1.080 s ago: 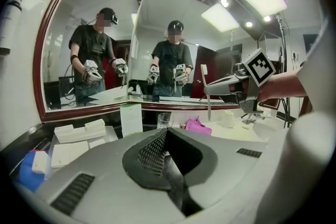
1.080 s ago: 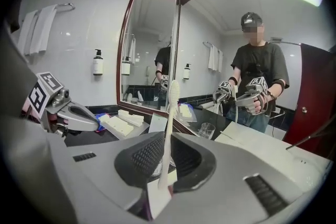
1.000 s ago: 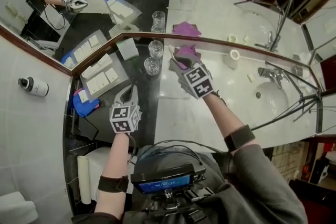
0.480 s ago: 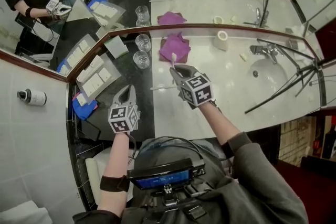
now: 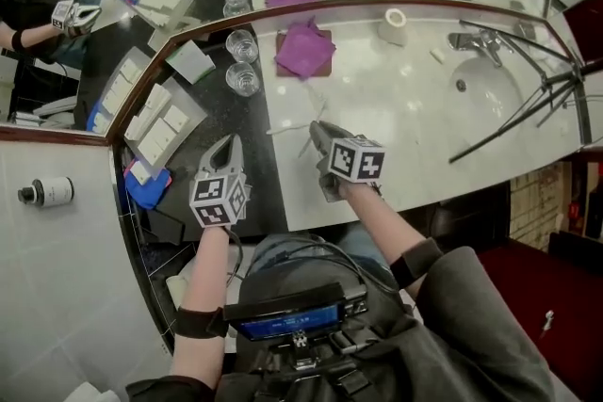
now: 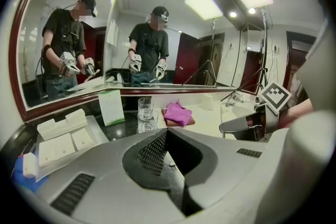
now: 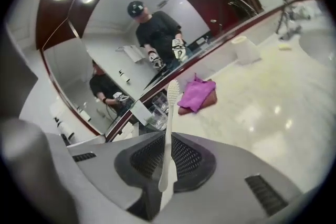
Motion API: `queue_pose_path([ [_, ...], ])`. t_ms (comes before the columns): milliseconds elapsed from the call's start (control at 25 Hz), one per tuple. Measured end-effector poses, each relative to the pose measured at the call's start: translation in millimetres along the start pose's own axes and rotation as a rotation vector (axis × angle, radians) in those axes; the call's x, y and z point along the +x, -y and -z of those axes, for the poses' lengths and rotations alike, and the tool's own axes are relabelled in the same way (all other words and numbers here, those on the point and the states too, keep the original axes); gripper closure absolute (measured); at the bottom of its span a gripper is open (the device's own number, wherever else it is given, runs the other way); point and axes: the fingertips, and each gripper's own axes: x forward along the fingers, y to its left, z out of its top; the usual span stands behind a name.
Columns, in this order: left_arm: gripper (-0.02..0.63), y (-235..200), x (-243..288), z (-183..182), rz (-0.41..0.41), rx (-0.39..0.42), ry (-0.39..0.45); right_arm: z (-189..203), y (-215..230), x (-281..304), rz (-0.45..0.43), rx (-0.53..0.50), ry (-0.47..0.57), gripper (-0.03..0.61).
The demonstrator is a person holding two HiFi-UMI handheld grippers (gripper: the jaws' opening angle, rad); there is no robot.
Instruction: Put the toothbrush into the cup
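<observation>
My right gripper (image 5: 323, 138) (image 7: 167, 162) is shut on the handle of a white toothbrush (image 7: 169, 123). The brush stands up out of the jaws with its head at the top. The gripper hangs low over the pale counter (image 5: 377, 127), near its front edge. Two clear glass cups (image 5: 242, 45) (image 5: 243, 78) stand on the dark counter part by the mirror, ahead and to the left of the brush, and show as cups (image 6: 145, 109) (image 7: 157, 109) in both gripper views. My left gripper (image 5: 224, 163) (image 6: 173, 168) is shut and empty over the dark counter.
A purple cloth (image 5: 303, 50) lies right of the cups. A white roll (image 5: 394, 24), a faucet (image 5: 471, 40) and a sink (image 5: 485, 89) are further right under tripod legs. Left are a green-white card (image 5: 193, 61) and a tray of white packets (image 5: 155, 122).
My right gripper has come down and back toward the counter's front edge, rolling the toothbrush with it. The left gripper has shifted only a little.
</observation>
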Motion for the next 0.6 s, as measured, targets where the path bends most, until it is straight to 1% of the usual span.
queue_pose_path([
  [120,0.614,-1.6,2.5,5.4,0.021,0.015,-0.017,18.4,14.8,2.3,0.027,0.214,0.036,0.518],
  [240,0.614,-2.7,4.5,11.8,0.036,0.028,-0.033,36.8,28.9,5.0,0.062,0.353,0.063,0.518],
  [400,0.614,-5.4,5.3,17.2,0.046,0.036,-0.046,60.2,40.0,7.6,0.101,0.464,0.071,0.518],
  [600,0.614,-8.9,1.7,18.2,0.047,0.032,-0.042,79.4,51.4,10.3,0.135,0.550,0.056,0.518],
])
